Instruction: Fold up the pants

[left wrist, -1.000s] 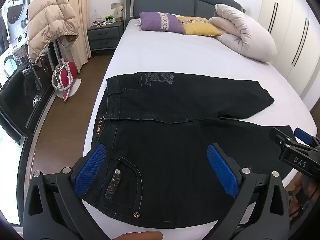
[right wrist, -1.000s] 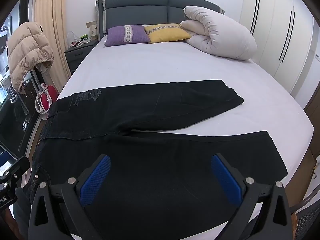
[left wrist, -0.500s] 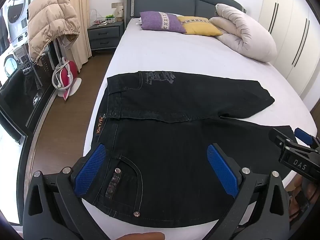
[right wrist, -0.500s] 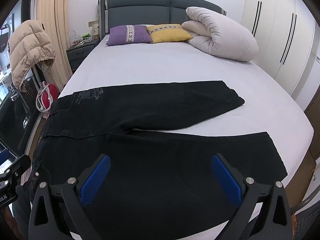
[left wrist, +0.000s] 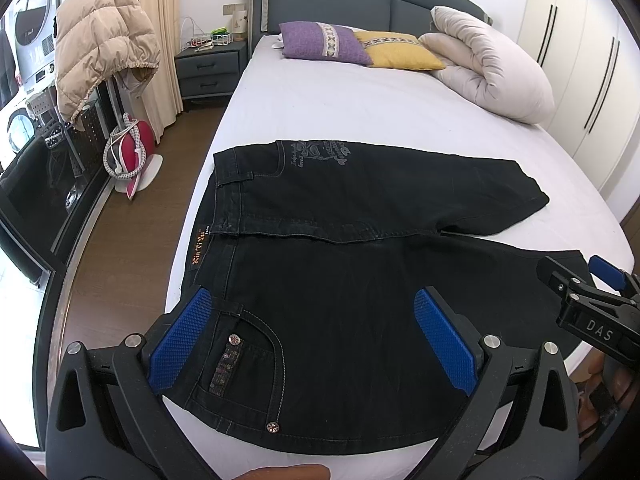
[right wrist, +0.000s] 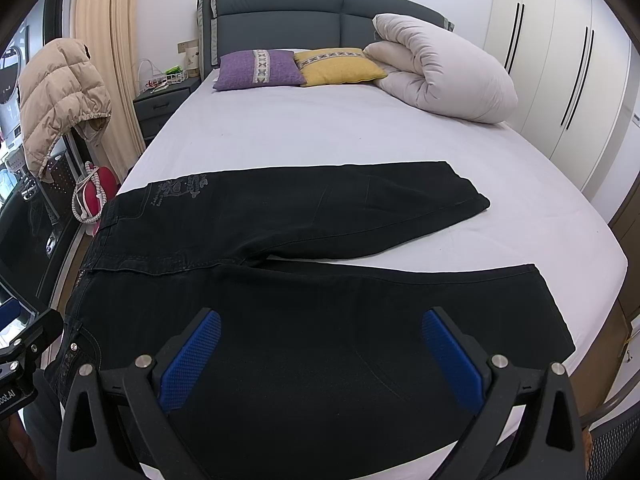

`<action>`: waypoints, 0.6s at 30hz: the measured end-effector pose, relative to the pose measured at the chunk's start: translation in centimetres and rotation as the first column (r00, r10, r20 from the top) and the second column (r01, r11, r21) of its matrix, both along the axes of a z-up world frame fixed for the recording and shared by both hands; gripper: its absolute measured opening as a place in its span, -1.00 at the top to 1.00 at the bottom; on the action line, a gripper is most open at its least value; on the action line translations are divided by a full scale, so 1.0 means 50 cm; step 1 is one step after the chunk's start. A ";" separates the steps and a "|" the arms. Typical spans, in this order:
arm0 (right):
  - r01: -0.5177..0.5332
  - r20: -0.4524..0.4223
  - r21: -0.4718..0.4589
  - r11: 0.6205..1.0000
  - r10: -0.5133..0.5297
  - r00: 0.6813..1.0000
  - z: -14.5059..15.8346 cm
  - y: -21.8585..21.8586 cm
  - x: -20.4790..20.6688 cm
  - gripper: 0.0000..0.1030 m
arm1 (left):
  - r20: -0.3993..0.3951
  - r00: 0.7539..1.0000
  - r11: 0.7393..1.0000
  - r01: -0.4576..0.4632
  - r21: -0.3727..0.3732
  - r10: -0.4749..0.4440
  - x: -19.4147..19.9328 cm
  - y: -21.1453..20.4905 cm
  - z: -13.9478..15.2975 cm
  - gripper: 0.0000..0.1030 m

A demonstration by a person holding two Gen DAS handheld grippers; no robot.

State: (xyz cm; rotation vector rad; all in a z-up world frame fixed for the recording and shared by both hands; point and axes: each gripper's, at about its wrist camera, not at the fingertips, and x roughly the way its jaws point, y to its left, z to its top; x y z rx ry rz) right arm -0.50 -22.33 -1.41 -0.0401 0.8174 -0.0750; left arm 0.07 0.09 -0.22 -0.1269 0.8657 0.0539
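Black pants (left wrist: pixel 360 264) lie flat across the foot of the bed, waist at the left edge, both legs pointing right and slightly apart. They also show in the right wrist view (right wrist: pixel 304 276). My left gripper (left wrist: pixel 316 336) is open and empty, hovering over the near hip and front pocket. My right gripper (right wrist: pixel 320 356) is open and empty over the near leg. It also shows at the right edge of the left wrist view (left wrist: pixel 592 304). The left gripper's body appears at the left edge of the right wrist view (right wrist: pixel 24 356).
The bed (left wrist: pixel 360 108) has a white sheet, with purple (left wrist: pixel 324 44) and yellow (left wrist: pixel 396 56) pillows and a rolled duvet (left wrist: pixel 492 64) at the head. A nightstand (left wrist: pixel 208 68), a beige jacket (left wrist: pixel 100 48) and wood floor (left wrist: pixel 132 240) are left. Wardrobes (right wrist: pixel 560 60) stand right.
Both views have shifted slightly; the pants sit a little lower and farther in frame. Both grippers stay open and the pants have not moved.
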 end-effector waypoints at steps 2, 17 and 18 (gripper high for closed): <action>0.001 0.001 -0.002 1.000 -0.001 1.000 -0.005 0.001 0.003 -1.00 | 0.000 1.000 1.000 0.000 0.000 0.000 0.000 0.000 0.000 -1.00; -0.002 -0.002 -0.002 1.000 0.002 1.000 -0.007 0.008 0.002 -1.00 | -0.001 1.000 1.000 0.001 -0.001 -0.001 -0.006 0.002 -0.002 -1.00; -0.002 -0.001 -0.002 1.000 0.002 1.000 -0.007 0.008 0.002 -1.00 | -0.001 1.000 1.000 0.001 -0.001 -0.001 -0.006 0.002 -0.002 -1.00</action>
